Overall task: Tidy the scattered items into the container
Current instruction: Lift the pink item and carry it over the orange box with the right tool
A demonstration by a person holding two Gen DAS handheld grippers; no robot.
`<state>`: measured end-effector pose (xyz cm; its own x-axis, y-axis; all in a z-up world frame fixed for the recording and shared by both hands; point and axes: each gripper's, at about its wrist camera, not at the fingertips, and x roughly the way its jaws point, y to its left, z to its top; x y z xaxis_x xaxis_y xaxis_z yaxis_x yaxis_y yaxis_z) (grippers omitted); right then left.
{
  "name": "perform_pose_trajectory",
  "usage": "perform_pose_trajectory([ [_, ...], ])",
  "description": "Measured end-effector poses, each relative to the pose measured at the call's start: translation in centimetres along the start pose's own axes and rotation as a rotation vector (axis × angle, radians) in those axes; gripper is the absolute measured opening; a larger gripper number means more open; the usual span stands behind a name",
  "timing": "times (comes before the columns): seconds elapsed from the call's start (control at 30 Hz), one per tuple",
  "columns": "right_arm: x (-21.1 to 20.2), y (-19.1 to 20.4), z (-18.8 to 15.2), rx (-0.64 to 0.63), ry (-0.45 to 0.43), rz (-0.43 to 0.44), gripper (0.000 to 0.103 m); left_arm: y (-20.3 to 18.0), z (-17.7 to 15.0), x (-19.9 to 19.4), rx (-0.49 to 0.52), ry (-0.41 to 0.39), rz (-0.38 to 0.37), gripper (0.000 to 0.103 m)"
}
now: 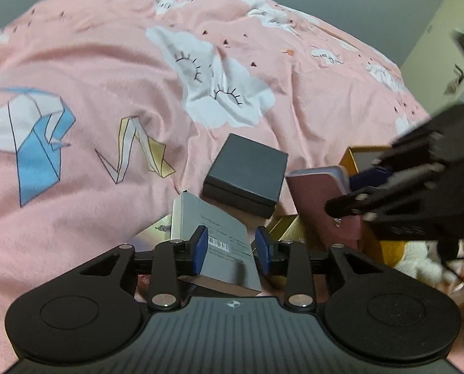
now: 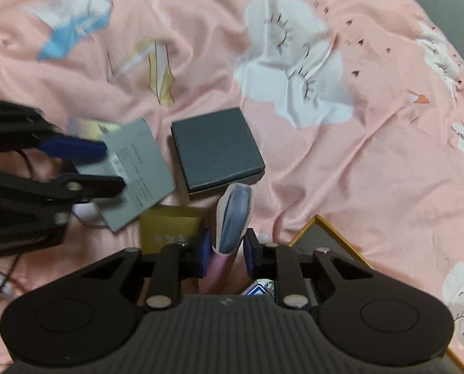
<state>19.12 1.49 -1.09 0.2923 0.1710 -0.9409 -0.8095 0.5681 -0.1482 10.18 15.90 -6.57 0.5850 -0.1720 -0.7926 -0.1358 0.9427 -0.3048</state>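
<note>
The left tool (image 1: pixel 230 251) points down at a flat grey box (image 1: pixel 214 233) with a small barcode label. The box sits between its two blue pads (image 1: pixel 200 249), but the pads stand a little apart from the box sides, so the tool is spread and not pinching.

The right tool (image 2: pixel 225 251) has a pink wallet (image 2: pixel 233 215) between its blue pads. The wallet stands on its edge and its bluish pages show at the top. The pads look close on both sides — it cannot be told for sure if they press on it.

Just beside the wallet lies a small gold box (image 2: pixel 166 227). Next to the right tool is the gold-edged container (image 2: pixel 319 233), open, with dark insides. Something small and blue shows low down in it, too hidden to name.

A bit farther on, a dark grey square box (image 2: pixel 216 148) lies flat on the bed, close to the flat grey box but not in the container.

All of it rests on a pink blanket (image 1: pixel 107 62) with white sleepy clouds and folded-paper birds — it stretches far back.
</note>
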Motion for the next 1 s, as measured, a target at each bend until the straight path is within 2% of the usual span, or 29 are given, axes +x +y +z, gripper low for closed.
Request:
perform_pose_trajectory([
  [0.03,-0.7,-0.1,-0.3,0.013,-0.024,0.006,0.022,0.1,0.1,0.0,-0.015,0.002,-0.001,0.04],
  [0.1,-2.1,-0.5,-0.9,0.048,-0.066,0.023,0.02,0.4,0.4,-0.3,-0.037,-0.008,0.0,0.053],
  [0.17,-3.2,-0.8,-1.4,0.088,-0.109,0.044,0.019,0.4,0.7,-0.4,-0.04,-0.017,0.009,0.057],
  [0.33,-6.0,-2.4,-3.2,0.211,-0.193,0.108,0.019,0.5,1.1,0.4,-0.036,0.038,0.07,0.059],
  [0.4,-6.8,-3.3,-4.0,0.265,-0.218,0.149,0.019,0.7,1.2,0.7,-0.051,0.062,0.073,0.059],
  [0.47,-7.8,-4.0,-4.8,0.304,-0.246,0.153,0.019,0.8,1.4,1.0,-0.062,0.075,0.063,0.059],
  [0.63,-10.4,-6.1,-7.1,0.365,-0.302,0.099,0.019,0.6,1.8,2.0,-0.061,0.108,0.062,0.061],
  [0.73,-11.4,-6.9,-8.3,0.356,-0.31,0.018,0.019,0.3,2.0,2.2,-0.058,0.117,0.07,0.061],
  [0.87,-11.2,-7.3,-9.4,0.311,-0.279,-0.088,0.019,-0.3,2.1,2.0,-0.035,0.117,0.083,0.059],
  [1.0,-9.8,-7.5,-10.3,0.299,-0.237,-0.117,0.019,-0.8,1.9,1.1,-0.038,0.099,0.025,0.055],
])
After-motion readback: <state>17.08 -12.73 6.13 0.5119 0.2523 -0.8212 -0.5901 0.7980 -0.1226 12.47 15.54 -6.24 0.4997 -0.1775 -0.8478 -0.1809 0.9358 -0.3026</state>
